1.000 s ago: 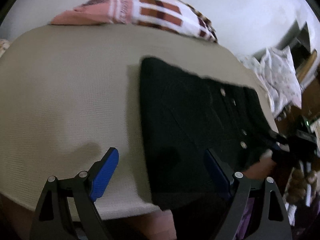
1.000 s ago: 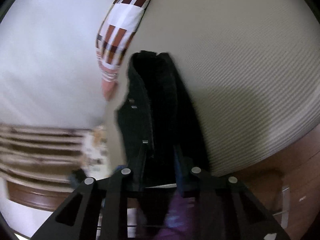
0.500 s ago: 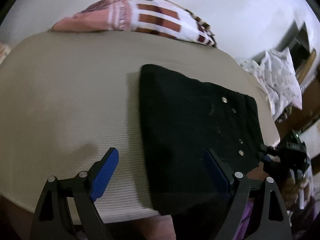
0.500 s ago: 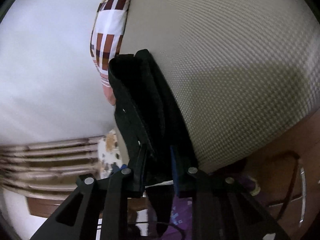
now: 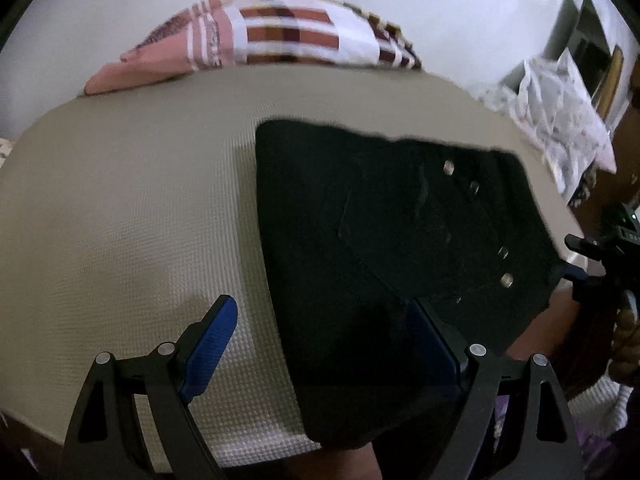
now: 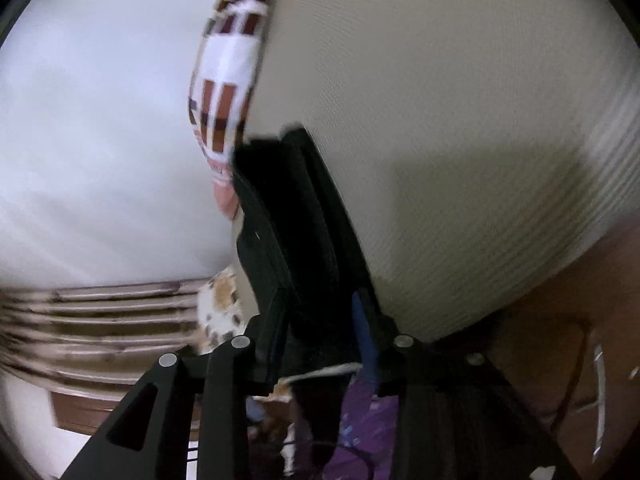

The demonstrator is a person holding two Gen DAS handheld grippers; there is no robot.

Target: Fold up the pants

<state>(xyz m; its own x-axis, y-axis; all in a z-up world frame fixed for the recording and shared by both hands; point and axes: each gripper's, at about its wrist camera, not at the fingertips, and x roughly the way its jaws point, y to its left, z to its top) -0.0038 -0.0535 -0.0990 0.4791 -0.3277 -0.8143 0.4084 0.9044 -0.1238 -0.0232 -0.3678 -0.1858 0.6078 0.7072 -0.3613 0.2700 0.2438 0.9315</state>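
left wrist view: black pants, folded into a compact block, lie flat on a beige textured bed cover. metal buttons and rivets show toward the block's right side. the near edge of the pants hangs slightly over the front edge of the cover.

left tongs: jaws spread wide, gripping nothing. left blue pad sits over bare cover; right pad is over the dark cloth, cannot tell whether it touches.

right tongs: seen at the right edge of the pants in the left view. in the right wrist view the folded edge of the pants lies between the two fingers; jaws have just been opening, and a gap shows beside the blue pad, so the cloth looks released rather than pinched. frame blurred.

checked red-white pillow lies at the far edge of the bed, against a white wall. floral cloth is heaped at far right. a hand holds the right tool.
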